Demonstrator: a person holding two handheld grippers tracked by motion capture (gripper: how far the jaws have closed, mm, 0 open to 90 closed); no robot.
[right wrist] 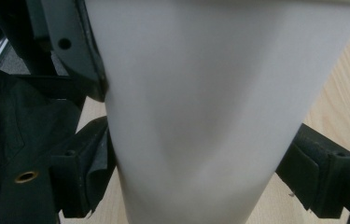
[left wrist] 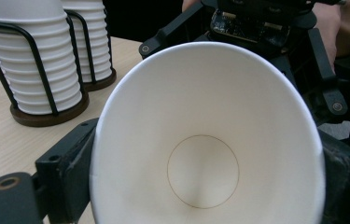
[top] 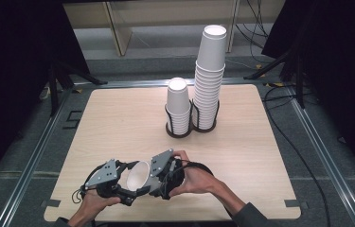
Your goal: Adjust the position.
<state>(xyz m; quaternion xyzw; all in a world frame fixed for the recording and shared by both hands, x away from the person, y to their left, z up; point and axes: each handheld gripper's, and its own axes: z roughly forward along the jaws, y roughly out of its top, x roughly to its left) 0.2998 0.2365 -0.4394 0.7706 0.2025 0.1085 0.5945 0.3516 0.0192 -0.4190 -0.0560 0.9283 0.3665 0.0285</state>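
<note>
Two grippers meet on a single white paper cup [top: 138, 176] at the near edge of the table [top: 118, 123], and the step in hand looks like a handover between them. In the high view the cup lies on its side in the air, mouth turned up and toward the camera, with the left gripper [top: 128, 189] on one side and the right gripper [top: 162, 182] on the other. From the left gripper view the cup's open mouth [left wrist: 207, 135] faces the camera and that gripper's jaws press against its wall on both sides, so they are clamped on it. The right gripper view looks at the cup's outer wall [right wrist: 200, 116]; the left jaw touches it and the paper shows a faint dent, but a sliver of gap seems to stand at the other jaw, so whether this gripper grips or merely brackets the cup cannot be told. The next move probably calls for one gripper to let go cleanly while the other keeps a gentle hold, since thin paper buckles under a hard squeeze; the cup would then likely go to one of the stacks. These stand well apart from the hands, toward the far edge: a short stack [top: 178, 106] and a tall stack [top: 209, 75], each in a black wire holder [top: 179, 130] on a dark round base. Pale wood-grain covers the tabletop, metal rails frame it, black curtains hang at both sides, and cables trail across the grey floor.
</note>
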